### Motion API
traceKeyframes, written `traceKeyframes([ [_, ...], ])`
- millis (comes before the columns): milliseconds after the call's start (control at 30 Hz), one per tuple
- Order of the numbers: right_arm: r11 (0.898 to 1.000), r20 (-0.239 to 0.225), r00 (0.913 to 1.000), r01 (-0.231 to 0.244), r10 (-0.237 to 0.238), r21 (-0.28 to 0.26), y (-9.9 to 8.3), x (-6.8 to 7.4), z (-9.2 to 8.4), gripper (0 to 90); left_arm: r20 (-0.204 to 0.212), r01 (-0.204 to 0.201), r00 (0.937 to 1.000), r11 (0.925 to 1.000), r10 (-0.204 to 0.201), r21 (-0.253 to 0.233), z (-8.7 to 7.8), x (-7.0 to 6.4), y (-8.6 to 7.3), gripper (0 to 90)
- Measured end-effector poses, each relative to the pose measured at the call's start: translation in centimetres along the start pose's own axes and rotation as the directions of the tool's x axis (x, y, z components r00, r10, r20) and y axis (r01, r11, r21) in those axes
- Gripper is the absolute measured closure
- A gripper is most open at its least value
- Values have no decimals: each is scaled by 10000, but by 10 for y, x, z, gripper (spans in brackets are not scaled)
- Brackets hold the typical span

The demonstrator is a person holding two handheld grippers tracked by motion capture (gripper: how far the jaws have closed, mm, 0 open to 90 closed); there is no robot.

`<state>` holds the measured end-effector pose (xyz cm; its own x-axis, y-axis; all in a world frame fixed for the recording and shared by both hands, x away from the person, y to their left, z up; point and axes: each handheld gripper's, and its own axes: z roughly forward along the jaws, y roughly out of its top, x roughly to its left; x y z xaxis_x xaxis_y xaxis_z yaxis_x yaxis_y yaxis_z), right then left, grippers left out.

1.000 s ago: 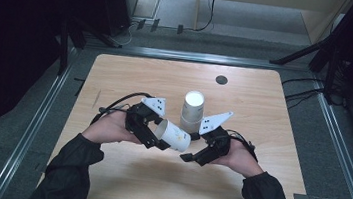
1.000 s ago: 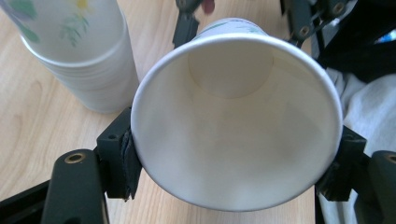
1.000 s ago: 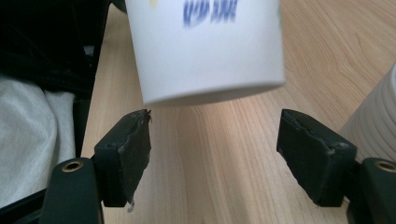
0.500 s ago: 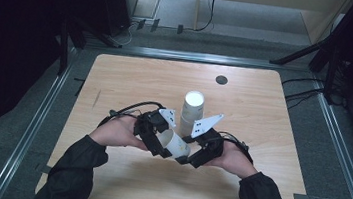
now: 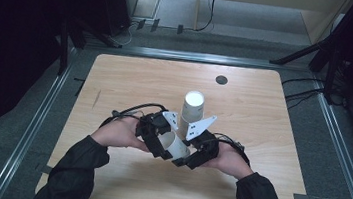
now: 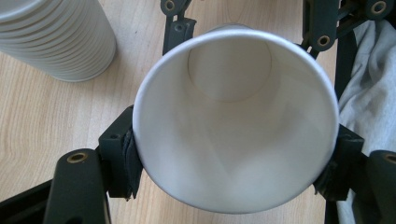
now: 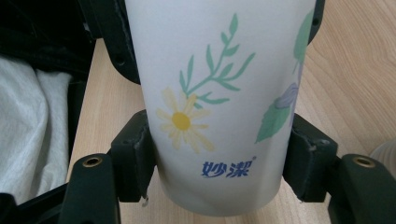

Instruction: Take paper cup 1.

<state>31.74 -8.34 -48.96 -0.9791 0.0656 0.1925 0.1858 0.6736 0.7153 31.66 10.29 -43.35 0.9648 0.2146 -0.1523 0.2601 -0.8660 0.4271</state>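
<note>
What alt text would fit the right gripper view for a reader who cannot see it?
A white paper cup printed with a daisy, green sprigs and blue lettering sits between the two black jaws of the right hand-held gripper, whose pads press its sides near one end. Under it is a light wooden table, with white cloth at the left edge.

A light wooden table [image 5: 131,79] fills the middle of the high view. A stack of white paper cups [image 5: 192,109] stands upside down just below its centre. A small dark round disc [image 5: 221,79] sits in the tabletop toward the upper right. The table stands on grey floor [image 5: 35,128].
</note>
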Motion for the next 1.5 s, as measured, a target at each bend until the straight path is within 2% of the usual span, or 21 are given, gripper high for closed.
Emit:
traceKeyframes([
  [167, 10000, 43, 10000, 55, -55, -76, 1, 1, -3, 356, -127, -111, 9999, 9997, 108, -225, -1, -1, -1, 224],
  [267, 9996, 126, 9999, 40, -37, -280, 0, -1, -9, 355, -222, 0, 9998, 9995, -7, -326, -1, 0, -3, 147],
  [400, 9984, 257, 9997, -47, 62, -558, -1, -3, -18, 354, -203, 42, 9998, 9966, -58, -818, -6, 2, -7, 139],
  [600, 9966, 358, 9992, -126, 156, -813, -2, -3, -27, 354, -72, 342, 9993, 9836, -360, -1773, -16, 6, -17, 138],
  [833, 9948, 332, 9992, -199, 233, -1002, -2, -5, -34, 353, 166, 547, 9985, 9704, -523, -2353, -17, 6, -27, 132],
  [967, 9947, 250, 9994, -224, 250, -1002, -2, -5, -34, 353, 390, 728, 9972, 9538, -642, -2915, -14, 6, -32, 129],
  [1200, 9938, 160, 9995, -251, 270, -1079, -2, -5, -33, 353, 578, 1096, 9938, 9184, -947, -3802, -13, 7, -35, 129],
  [1300, 9933, 132, 9995, -261, 277, -1123, -2, -5, -33, 353, 497, 1004, 9949, 9169, -880, -3862, -12, 6, -32, 129],
  [1400, 9921, 98, 9994, -305, 319, -1219, -2, -5, -33, 353, 584, 1025, 9946, 9092, -862, -4035, -10, 4, -30, 129],
  [1467, 9920, 44, 9995, -318, 326, -1222, -2, -6, -32, 353, 649, 1002, 9946, 9080, -807, -4069, -9, 4, -28, 129],
  [1500, 9922, 40, 9994, -333, 340, -1200, -2, -6, -31, 353, 656, 1042, 9943, 9037, -845, -4152, -8, 4, -26, 129],
])
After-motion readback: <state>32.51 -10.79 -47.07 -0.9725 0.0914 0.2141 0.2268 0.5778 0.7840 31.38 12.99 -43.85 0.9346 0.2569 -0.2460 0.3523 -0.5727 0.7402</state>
